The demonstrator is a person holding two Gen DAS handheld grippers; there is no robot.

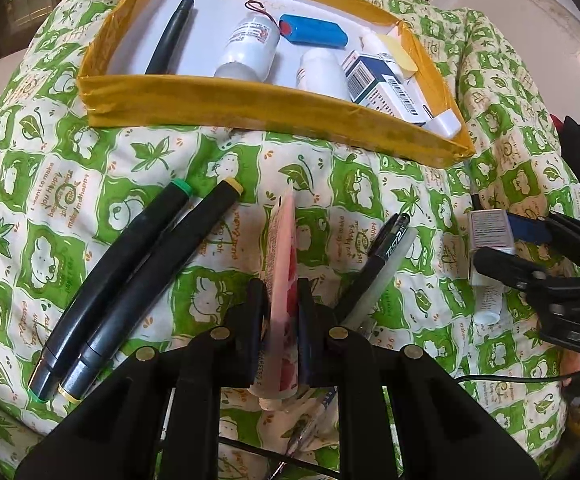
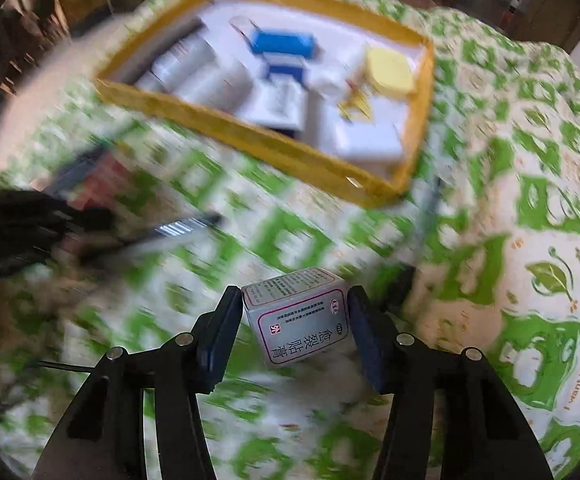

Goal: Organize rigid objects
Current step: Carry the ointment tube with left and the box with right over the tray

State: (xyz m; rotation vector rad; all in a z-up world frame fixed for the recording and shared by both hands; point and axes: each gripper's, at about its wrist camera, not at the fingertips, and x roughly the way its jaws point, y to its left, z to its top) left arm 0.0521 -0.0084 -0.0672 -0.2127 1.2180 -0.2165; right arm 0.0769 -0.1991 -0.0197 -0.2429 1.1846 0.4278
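Note:
My left gripper [image 1: 282,284] is shut on a flat pink tube [image 1: 284,248], held edge-on above the green leaf-print quilt [image 1: 102,168]. My right gripper [image 2: 294,292] is shut on a small grey-white box [image 2: 302,320] with printed characters; both pads touch its sides. In the left wrist view that right gripper [image 1: 494,240] shows at the right edge with the box [image 1: 488,228]. The yellow-rimmed tray [image 1: 218,100] lies beyond both grippers and holds a black marker [image 1: 170,36], white bottles [image 1: 250,48], a blue battery pack [image 1: 314,30] and a blue-white carton [image 1: 386,88].
Two black markers [image 1: 130,264] lie side by side left of the pink tube. A black pen [image 1: 386,252] and a clear stick lie to its right. A white tube [image 1: 488,300] lies under the right gripper. A thin black cable [image 1: 502,378] runs across the quilt.

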